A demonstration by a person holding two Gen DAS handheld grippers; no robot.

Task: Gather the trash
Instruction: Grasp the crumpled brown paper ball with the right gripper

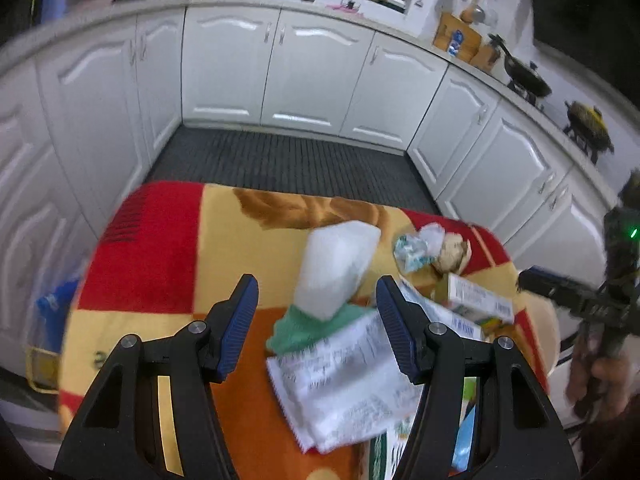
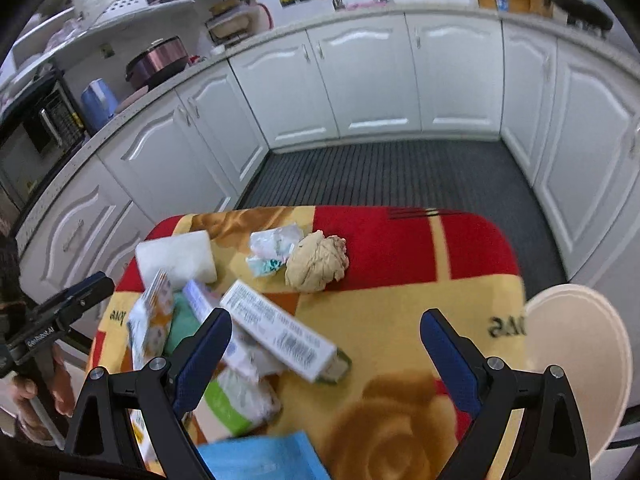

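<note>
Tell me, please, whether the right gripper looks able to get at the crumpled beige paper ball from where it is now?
Probably yes. The right gripper is open and empty, and the beige paper ball sits uncovered on the cloth ahead of it; only the long white box lies partly across the left side.

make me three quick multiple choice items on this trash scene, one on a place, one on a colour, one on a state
1. The tan crumpled wad lies on:
A. the floor mat
B. the patterned cloth
C. the counter

2. The pads of the right claw are:
A. blue
B. green
C. white

3. The right claw is:
A. shut on a box
B. shut on nothing
C. open, holding nothing

Answers:
1 B: it sits on the cloth's red and yellow patches.
2 A: both pads show dark blue.
3 C: its fingers stand wide apart with only cloth and litter beneath.
</note>
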